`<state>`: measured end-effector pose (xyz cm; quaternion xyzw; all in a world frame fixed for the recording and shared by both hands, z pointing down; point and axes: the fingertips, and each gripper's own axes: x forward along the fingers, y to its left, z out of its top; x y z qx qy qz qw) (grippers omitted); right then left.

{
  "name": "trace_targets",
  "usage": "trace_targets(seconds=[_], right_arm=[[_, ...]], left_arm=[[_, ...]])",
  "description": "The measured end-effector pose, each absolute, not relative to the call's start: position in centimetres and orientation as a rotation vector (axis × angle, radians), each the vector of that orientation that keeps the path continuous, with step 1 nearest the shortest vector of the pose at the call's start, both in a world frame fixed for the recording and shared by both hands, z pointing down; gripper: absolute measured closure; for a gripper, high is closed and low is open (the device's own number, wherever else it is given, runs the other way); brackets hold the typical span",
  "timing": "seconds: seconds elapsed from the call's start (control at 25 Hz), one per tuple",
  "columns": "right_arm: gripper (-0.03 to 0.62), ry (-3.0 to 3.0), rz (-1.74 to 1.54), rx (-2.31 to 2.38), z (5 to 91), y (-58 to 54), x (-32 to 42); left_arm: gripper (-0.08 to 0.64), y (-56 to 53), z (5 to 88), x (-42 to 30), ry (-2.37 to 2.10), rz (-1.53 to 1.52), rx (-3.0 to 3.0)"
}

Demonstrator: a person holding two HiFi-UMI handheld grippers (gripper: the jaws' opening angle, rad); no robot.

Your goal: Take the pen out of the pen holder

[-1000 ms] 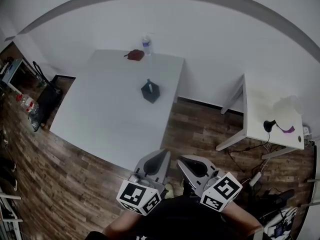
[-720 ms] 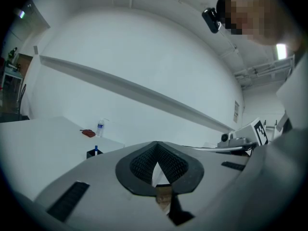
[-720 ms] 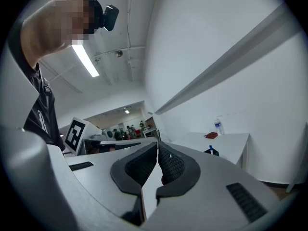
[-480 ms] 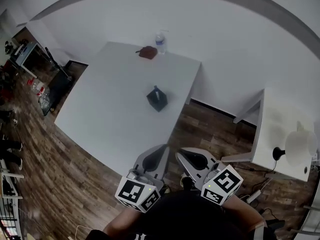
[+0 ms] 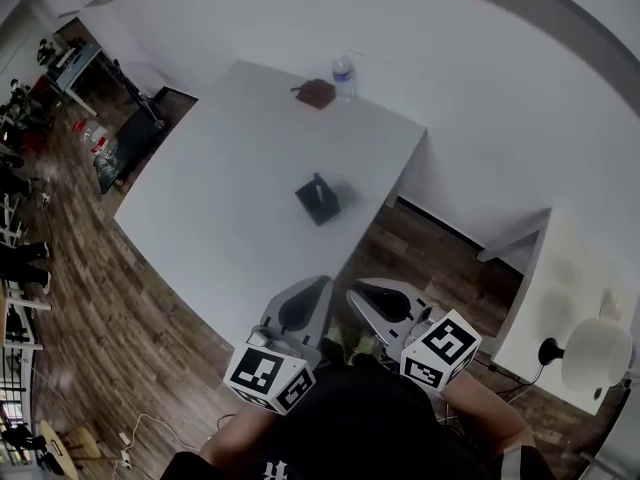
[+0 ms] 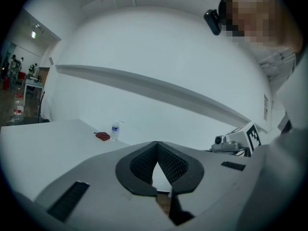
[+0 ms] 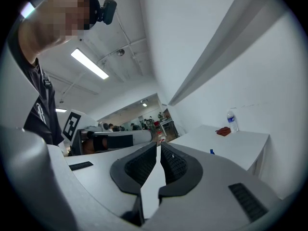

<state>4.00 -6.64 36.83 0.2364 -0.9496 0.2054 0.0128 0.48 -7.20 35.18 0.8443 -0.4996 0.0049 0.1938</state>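
A dark pen holder [image 5: 318, 201] with a pen standing in it sits near the middle of the white table [image 5: 220, 198]. Both grippers are held side by side over the table's near corner, well short of the holder. My left gripper [image 5: 318, 286] has its jaws shut, empty. My right gripper [image 5: 352, 294] is likewise shut on nothing. In the right gripper view its tips [image 7: 159, 145] meet, and only a blue pen tip [image 7: 211, 151] shows above the jaw; the holder is hidden. In the left gripper view the tips [image 6: 157, 142] touch and the holder is hidden.
A water bottle [image 5: 344, 74] and a reddish-brown pouch [image 5: 317, 92] stand at the table's far edge by the wall. A second white desk [image 5: 560, 268] with a lamp [image 5: 590, 353] is at right. Wooden floor [image 5: 90, 298] and clutter [image 5: 100, 138] lie left.
The view has swung and come closer to the table; the pen holder sits lower and more central in the head view. Both grippers travelled along together, still shut.
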Motion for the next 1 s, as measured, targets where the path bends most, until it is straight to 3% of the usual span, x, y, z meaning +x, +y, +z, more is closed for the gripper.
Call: trace_targets(seconds=[0.48,0.64,1.0], right_arm=[[0.575,-2.928,0.615,0.650,42.7,-19.7,1.2],[0.494,-2.858,0.631,0.586,46.9,-24.9,-1.1],[0.488,-2.701,0.644,0.511,56.4,-32.6,-4.7]], left_arm=[[0.555,-14.8,38.6,-2.1,-1.481,0.000,2.282],[0.555,-18.2,40.2,-3.9,-1.500,0.002,2.239],[0.555,-21.7,44.6,-7.7,-1.535,0.080,2.114]])
